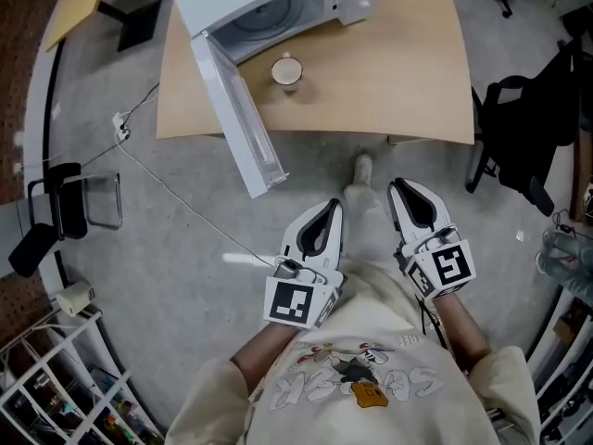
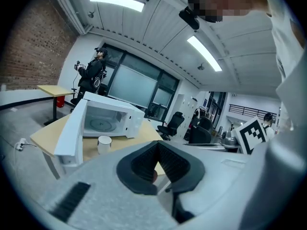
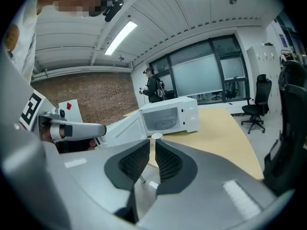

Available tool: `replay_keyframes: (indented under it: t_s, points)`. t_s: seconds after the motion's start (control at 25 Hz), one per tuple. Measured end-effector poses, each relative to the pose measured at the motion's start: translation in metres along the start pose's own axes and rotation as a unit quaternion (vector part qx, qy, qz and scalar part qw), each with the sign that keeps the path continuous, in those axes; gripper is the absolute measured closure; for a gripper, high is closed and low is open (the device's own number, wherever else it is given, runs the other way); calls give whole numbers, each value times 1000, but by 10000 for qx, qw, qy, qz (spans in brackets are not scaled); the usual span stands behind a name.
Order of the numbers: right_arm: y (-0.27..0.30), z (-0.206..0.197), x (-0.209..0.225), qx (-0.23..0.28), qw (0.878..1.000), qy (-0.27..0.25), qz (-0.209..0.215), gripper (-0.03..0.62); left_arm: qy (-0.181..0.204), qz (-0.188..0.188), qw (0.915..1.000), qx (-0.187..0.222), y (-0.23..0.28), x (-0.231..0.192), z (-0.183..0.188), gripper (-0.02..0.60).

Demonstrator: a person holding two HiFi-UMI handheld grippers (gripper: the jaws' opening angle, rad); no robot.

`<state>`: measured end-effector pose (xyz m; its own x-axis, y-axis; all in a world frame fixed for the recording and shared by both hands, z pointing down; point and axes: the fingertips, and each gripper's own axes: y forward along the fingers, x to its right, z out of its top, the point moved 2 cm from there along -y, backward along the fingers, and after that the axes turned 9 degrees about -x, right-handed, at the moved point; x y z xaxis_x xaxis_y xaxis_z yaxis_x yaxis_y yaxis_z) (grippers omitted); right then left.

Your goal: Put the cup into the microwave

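Note:
A white cup (image 1: 286,70) stands on the wooden table (image 1: 389,72), just in front of the white microwave (image 1: 269,7). The microwave's door (image 1: 236,109) hangs wide open toward me, over the table's edge. Both grippers are held low over the floor, well short of the table and empty. My left gripper (image 1: 331,207) is shut, its tips touching (image 2: 156,146). My right gripper (image 1: 400,186) shows a narrow slit between its jaws (image 3: 152,143). From the left gripper view the cup (image 2: 104,144) is beside the door; from the right gripper view the cup (image 3: 156,136) sits above the jaw tips, before the microwave (image 3: 170,116).
A black office chair (image 1: 528,128) stands to the right of the table. Left of it are a black metal chair (image 1: 65,202) and a white cable (image 1: 176,202) across the grey floor. A wire rack (image 1: 56,387) fills the bottom left. A person (image 2: 93,73) stands far behind the microwave.

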<state>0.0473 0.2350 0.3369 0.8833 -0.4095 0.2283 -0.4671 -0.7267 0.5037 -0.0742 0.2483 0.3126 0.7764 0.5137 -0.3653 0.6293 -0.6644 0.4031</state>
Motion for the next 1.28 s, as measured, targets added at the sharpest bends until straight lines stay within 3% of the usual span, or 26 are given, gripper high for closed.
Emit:
replay_keyframes:
  t_s: [0.16, 0.28, 0.4, 0.52, 0.72, 1.0, 1.16, 1.28]
  points:
    - [52, 24, 37, -32, 9979, -395, 511, 549, -94, 479, 9987, -127, 55, -17, 16, 580]
    - [91, 39, 61, -6, 9923, -887, 859, 553, -173, 1016, 9947, 5, 90, -34, 33, 580]
    - [132, 53, 81, 168, 9854, -1331, 1046, 557, -290, 1698, 9846, 288, 119, -63, 47, 580]
    - [175, 56, 97, 106, 9849, -1361, 1062, 559, -541, 2277, 9712, 440, 145, -101, 45, 577]
    - [236, 38, 114, -341, 9872, -1194, 996, 559, -906, 2783, 9557, 306, 182, -161, 24, 457]
    - [263, 33, 114, -220, 9856, -1297, 1065, 559, -990, 3036, 9473, -240, 214, -209, -23, 215]
    - [265, 31, 109, -176, 9853, -1282, 1111, 559, -1106, 3149, 9424, -234, 228, -227, -36, 135]
    - [265, 23, 109, -559, 9859, -1186, 1042, 559, -1131, 3234, 9392, -220, 238, -241, -39, 117]
